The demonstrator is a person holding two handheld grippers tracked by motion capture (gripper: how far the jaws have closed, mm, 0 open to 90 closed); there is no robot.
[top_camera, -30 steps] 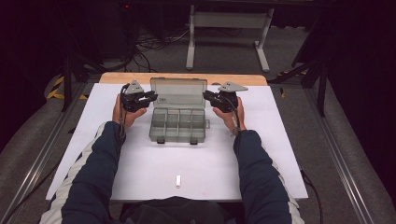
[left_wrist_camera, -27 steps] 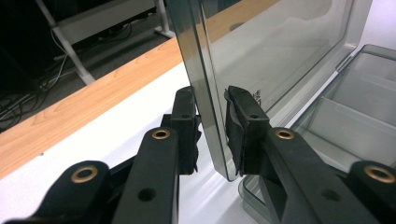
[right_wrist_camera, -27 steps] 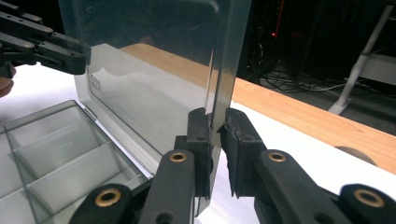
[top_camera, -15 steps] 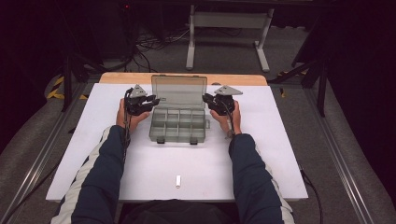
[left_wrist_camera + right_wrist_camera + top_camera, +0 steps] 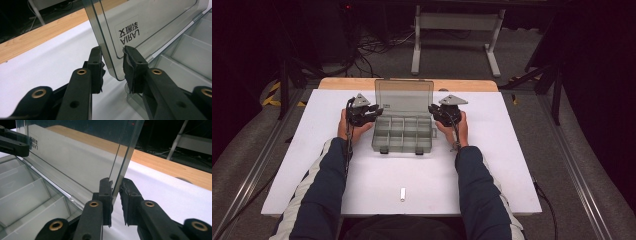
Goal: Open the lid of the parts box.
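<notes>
In the high view a clear compartment box [image 5: 403, 134] is sitting mid-table on the white table [image 5: 512, 150], its lid [image 5: 404, 97] standing upright at the far side. The left gripper [image 5: 373, 111] and the right gripper [image 5: 433, 110] are reaching in at the lid's two lower corners, near the hinge. A small white piece [image 5: 402, 194] is lying well apart, near the person's edge.

In the left gripper view the left gripper [image 5: 113, 63] is straddling the lid's [image 5: 150, 22] side edge with its jaws narrow but not closed; a gap is showing between plastic and each pad. If it moves sideways now, the lid could slip free or swing down onto the tray (nothing is pinning it).

In the right gripper view the right gripper [image 5: 115, 192] is sitting almost closed around the lid's [image 5: 75, 157] other edge, the near pad seemingly touching; whether it is truly gripping I cannot tell. Uneven pulls from the two sides could twist the thin lid or drag the light box [image 5: 27, 202] across the table.
</notes>
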